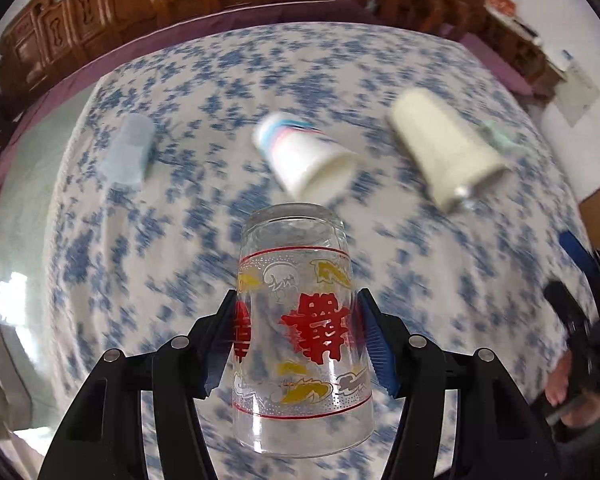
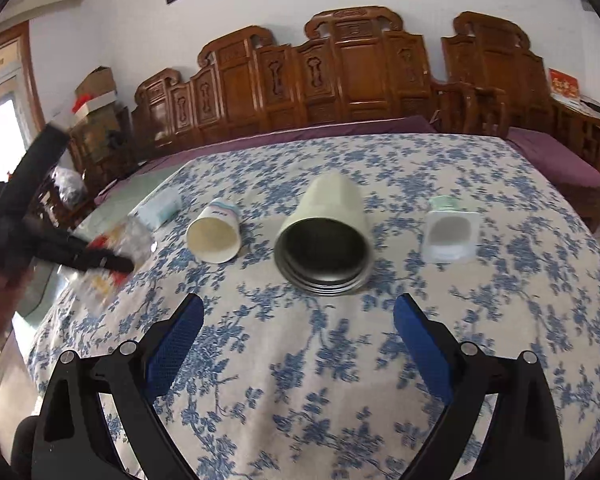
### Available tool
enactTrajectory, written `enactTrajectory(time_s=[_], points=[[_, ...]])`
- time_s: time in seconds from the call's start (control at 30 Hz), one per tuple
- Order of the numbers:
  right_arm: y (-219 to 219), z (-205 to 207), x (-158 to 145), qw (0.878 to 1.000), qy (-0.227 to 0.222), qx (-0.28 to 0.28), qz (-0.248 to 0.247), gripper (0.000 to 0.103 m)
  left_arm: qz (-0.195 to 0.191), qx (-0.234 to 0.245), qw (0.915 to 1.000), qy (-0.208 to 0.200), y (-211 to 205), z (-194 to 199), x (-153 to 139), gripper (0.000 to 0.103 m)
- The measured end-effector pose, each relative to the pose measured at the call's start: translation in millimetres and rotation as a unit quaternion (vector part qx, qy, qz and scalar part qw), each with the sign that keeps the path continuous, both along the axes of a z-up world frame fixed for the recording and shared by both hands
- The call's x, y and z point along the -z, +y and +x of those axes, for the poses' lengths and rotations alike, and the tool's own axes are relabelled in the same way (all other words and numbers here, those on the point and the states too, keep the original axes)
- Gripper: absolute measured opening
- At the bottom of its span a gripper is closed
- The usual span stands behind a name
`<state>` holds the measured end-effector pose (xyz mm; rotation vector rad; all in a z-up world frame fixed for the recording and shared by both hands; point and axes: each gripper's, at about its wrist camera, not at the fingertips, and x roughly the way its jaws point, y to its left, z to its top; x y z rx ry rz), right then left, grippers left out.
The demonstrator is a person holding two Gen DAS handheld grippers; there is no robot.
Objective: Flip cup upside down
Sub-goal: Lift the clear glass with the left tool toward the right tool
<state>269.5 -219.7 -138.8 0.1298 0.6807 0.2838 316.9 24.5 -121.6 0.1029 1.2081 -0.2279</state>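
I have the glass cup [image 1: 300, 332] pinched between the blue pads of my left gripper [image 1: 298, 344], which presses its printed sides from either flank about midway along the wall; the cup's thick base points away from the camera and its open rim toward it, and whether the cup touches the tablecloth [image 1: 180, 240] I cannot tell, since the cloth is smeared with motion blur. Beyond the glass cup, a white paper cup [image 1: 304, 156] lies on its side, and further to its right a cream tumbler [image 1: 444, 152] also lies tipped over; to the far left of the glass cup rests a pale blue cup [image 1: 130, 152]. From the right wrist camera, my right gripper [image 2: 298, 344] hangs with its blue pads spread wide apart, holding nothing, above the floral cloth. The tumbler's dark mouth faces this camera, with a small white container [image 2: 450, 236] on its side to its right. Carved wooden furniture [image 2: 352, 76] stands behind the table.
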Motion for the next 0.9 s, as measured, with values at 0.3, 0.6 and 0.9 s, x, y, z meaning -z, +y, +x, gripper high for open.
enactTrajectory(time_s=[0.3, 0.6, 0.9], points=[[-36.2, -14.4, -5.6, 0.999, -0.004, 0.037, -0.004, 0.097, -0.020, 0.037, 0.9991, 0.010, -58.2, -47.5, 26.5, 0.056], [-55.4, -5.1, -1.2, 0.999, 0.009, 0.051, 0.010, 0.097, -0.018, 0.044, 0.9986, 0.023, -88.3, -50.0, 57.3, 0.056], [-43.1, -3.4, 0.1, 0.999, 0.011, 0.041, -0.006, 0.097, -0.017, 0.026, 0.9995, 0.012, -91.1, -50.5, 63.1, 0.057]])
